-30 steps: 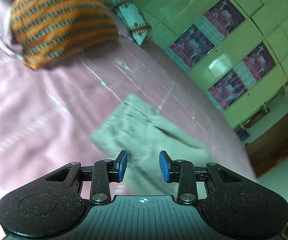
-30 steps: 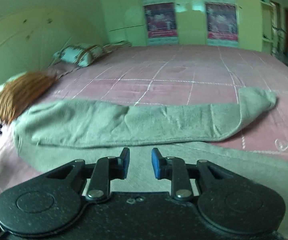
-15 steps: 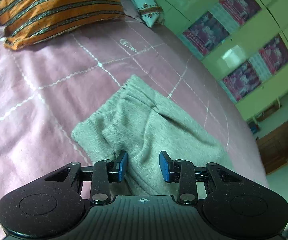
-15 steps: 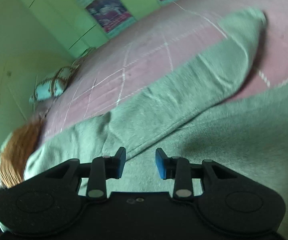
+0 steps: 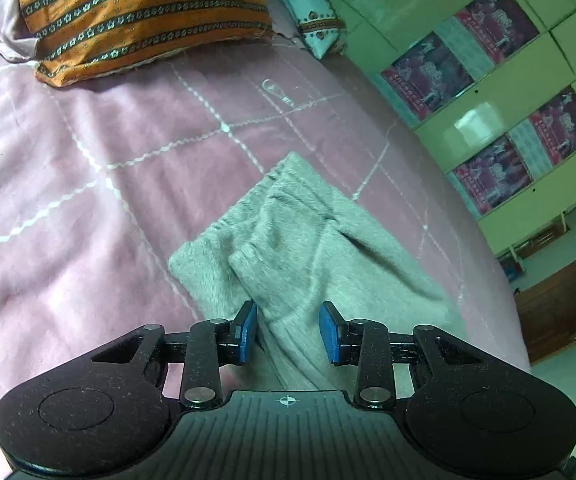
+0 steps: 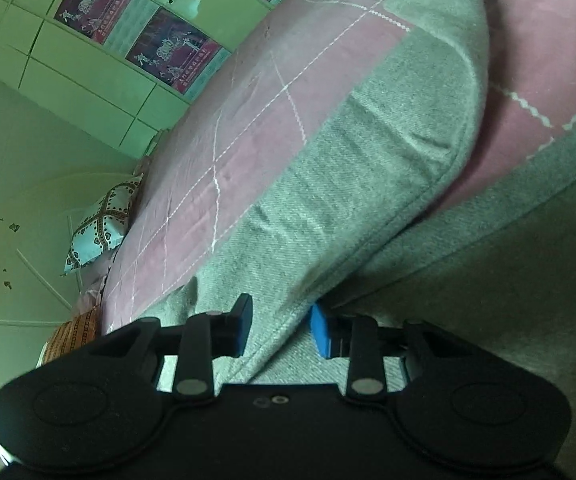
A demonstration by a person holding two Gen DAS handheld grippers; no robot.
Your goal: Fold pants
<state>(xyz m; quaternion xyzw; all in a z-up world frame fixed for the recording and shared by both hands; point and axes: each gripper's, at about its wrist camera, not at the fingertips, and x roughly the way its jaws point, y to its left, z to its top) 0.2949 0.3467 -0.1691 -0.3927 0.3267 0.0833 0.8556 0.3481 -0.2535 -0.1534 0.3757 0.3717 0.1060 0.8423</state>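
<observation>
Grey pants (image 5: 308, 248) lie on the pink bedspread (image 5: 88, 184). In the left wrist view their waistband end is in the middle, and my left gripper (image 5: 288, 332) is open right over the fabric, which runs between its blue pads. In the right wrist view a grey pant leg (image 6: 368, 160) stretches away up to the right, above a second grey layer (image 6: 508, 260). My right gripper (image 6: 280, 330) is open, its jaws standing on either side of the upper leg's seamed edge.
An orange striped pillow (image 5: 140, 12) and a light blue patterned pillow (image 5: 308, 4) lie at the head of the bed. Green cupboards with purple posters (image 5: 488, 80) stand beyond the bed. The pale headboard (image 6: 28, 280) is at the left of the right wrist view.
Both grippers have dropped closer to the pants. The right gripper has tilted and moved onto the leg's edge. Both stay open.
</observation>
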